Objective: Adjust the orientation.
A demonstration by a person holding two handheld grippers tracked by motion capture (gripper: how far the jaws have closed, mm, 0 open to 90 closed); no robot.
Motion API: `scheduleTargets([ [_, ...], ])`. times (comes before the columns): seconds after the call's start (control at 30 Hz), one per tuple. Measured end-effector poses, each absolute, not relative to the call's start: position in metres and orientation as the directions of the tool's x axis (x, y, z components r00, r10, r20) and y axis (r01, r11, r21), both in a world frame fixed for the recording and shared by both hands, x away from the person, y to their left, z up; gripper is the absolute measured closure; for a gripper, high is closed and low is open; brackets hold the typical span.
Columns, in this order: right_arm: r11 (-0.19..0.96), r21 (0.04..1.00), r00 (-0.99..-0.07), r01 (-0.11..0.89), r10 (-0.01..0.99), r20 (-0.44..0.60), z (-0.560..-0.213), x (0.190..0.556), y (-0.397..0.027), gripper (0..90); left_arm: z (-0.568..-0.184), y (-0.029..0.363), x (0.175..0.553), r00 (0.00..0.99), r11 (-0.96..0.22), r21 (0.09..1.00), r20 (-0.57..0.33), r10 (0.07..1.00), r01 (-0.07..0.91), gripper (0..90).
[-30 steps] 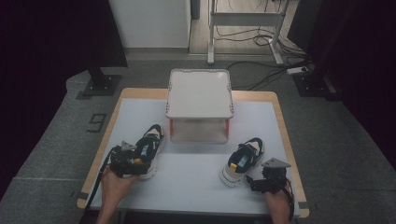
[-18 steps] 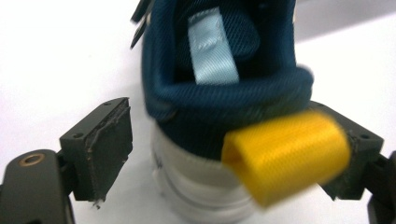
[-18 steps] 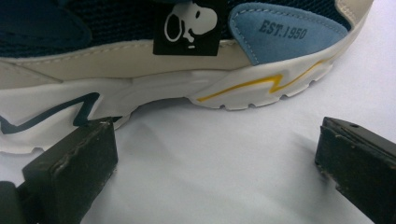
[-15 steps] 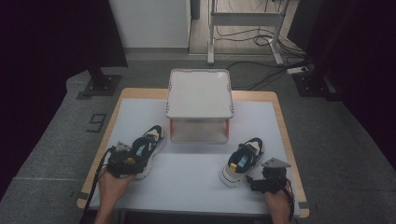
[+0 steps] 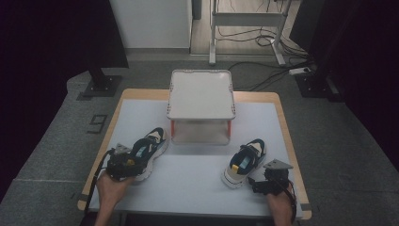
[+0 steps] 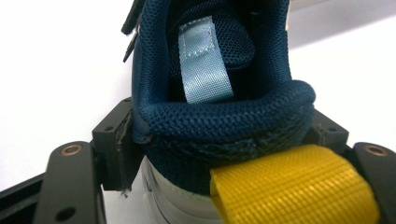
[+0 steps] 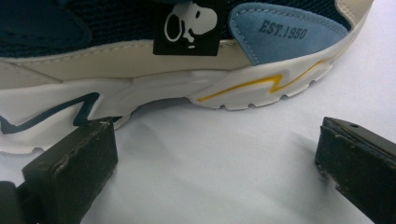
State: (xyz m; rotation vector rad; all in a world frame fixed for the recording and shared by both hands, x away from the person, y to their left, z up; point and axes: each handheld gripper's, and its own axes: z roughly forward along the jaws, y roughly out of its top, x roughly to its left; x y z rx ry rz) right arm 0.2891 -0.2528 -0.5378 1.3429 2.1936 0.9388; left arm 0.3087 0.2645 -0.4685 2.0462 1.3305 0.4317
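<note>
Left claw (image 5: 126, 164) with jaws just closing on something, right claw (image 5: 269, 181) wide apart, both low.

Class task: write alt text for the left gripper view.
The padded heel collar of a navy mesh trainer sits between the left tongs, which have just been closing around it. A yellow woven pull loop hangs at the heel; a light blue fabric tab lies inside.

The left gripper (image 5: 126, 165) is a compact black block with a grey three-cornered plate on top and a black cable trailing off its outer side. The right gripper (image 5: 263, 181) looks the same, plate and cable included. Up close, the left jaws are matt black plates with brass-coloured screws (and plain holes beside them). The right jaws carry thick black pads, scuffed and pale at the edges. Both forearms are bare.
</note>
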Motion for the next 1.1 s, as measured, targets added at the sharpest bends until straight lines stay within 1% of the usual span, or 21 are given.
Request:
scheduleTargets([
  [0.27,0.313,0.72,-0.458,0.62,0.889,0.008,-0.538,0.289,-0.253,0.0,-0.451,0.263,0.291,0.452,-0.271,0.693,-0.088,0.888,0.668,28.5],
  [0.4,0.313,0.72,-0.458,0.62,0.889,0.008,-0.538,0.289,-0.253,0.0,-0.442,0.256,0.279,0.464,-0.28,0.7,-0.084,0.882,0.657,28.4],
  [0.53,0.312,0.72,-0.458,0.62,0.889,0.008,-0.538,0.289,-0.253,0.0,-0.439,0.246,0.274,0.474,-0.288,0.704,-0.078,0.877,0.649,28.3],
  [0.77,0.312,0.72,-0.458,0.62,0.889,0.009,-0.538,0.289,-0.253,0.0,-0.436,0.219,0.285,0.49,-0.299,0.701,-0.082,0.868,0.647,28.3],
  [1.1,0.312,0.72,-0.458,0.62,0.889,0.009,-0.538,0.289,-0.253,0.0,-0.438,0.183,0.313,0.498,-0.305,0.711,-0.073,0.864,0.633,28.3],
])
